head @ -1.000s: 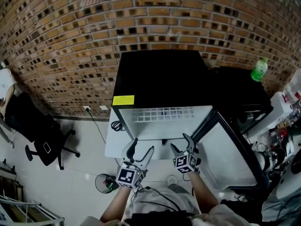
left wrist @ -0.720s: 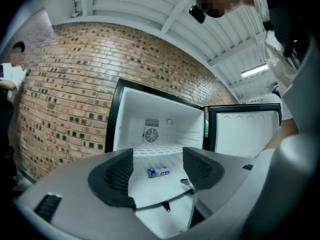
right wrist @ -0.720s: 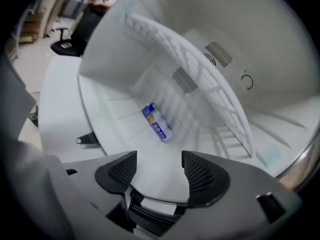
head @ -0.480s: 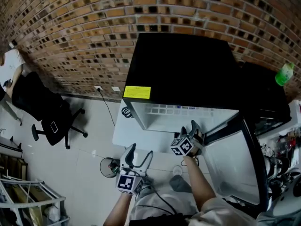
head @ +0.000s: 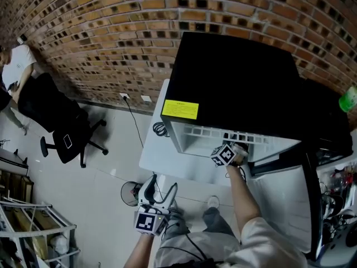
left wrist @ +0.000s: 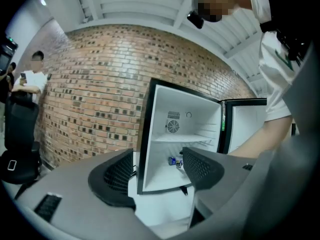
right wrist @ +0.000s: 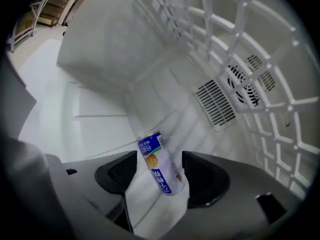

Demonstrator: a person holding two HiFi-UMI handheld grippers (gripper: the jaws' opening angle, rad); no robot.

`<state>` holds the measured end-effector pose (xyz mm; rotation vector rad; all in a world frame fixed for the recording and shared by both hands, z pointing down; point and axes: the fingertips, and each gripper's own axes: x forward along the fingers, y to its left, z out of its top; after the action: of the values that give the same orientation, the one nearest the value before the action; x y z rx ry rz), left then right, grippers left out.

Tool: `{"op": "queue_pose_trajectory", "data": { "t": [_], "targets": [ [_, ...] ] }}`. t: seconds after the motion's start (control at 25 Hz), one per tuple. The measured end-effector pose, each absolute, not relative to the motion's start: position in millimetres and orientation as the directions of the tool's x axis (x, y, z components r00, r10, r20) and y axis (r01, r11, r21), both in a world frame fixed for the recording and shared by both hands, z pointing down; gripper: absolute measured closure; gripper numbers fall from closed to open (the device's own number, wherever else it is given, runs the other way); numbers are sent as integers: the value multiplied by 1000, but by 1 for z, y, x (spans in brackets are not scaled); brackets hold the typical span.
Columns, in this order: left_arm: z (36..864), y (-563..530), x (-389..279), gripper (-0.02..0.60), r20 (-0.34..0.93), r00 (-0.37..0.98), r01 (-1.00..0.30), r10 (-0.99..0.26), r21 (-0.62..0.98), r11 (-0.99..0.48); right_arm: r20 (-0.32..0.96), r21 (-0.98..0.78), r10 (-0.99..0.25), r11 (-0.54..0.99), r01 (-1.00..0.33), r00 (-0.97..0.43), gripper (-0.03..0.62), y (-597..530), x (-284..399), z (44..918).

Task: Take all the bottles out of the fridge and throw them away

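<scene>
Honestly, the right gripper (right wrist: 159, 176), half open and just closing, straddles a probably light, slippery can (right wrist: 161, 164) leaning toward 11 o'clock; grab mid-body.

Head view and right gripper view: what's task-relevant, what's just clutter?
Job: open mini fridge; blue-and-white drink can inside, between the fingers of the right gripper.
Lying about: office chair; green bottle outside the fridge; coiled cable; metal rack.
</scene>
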<state>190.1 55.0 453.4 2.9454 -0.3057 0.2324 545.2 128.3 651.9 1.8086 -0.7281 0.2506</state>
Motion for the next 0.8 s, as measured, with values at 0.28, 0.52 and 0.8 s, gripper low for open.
{"op": "queue_pose_trajectory", "data": {
  "t": [0.28,0.52,0.8],
  "targets": [
    [467,43,178,279,199,953,-263,-229,166,-950,521,834,-322,-6,-552,791,283,113,579,676],
    [472,43,165,279,218,942,-296,-256,176,-939,532,833,-350,51,-551,771,339,103,584,680],
    [471,42,154,279,221,938,-308,-268,172,-936,460,814,-504,-89,-574,731,350,106,546,647]
  ]
}}
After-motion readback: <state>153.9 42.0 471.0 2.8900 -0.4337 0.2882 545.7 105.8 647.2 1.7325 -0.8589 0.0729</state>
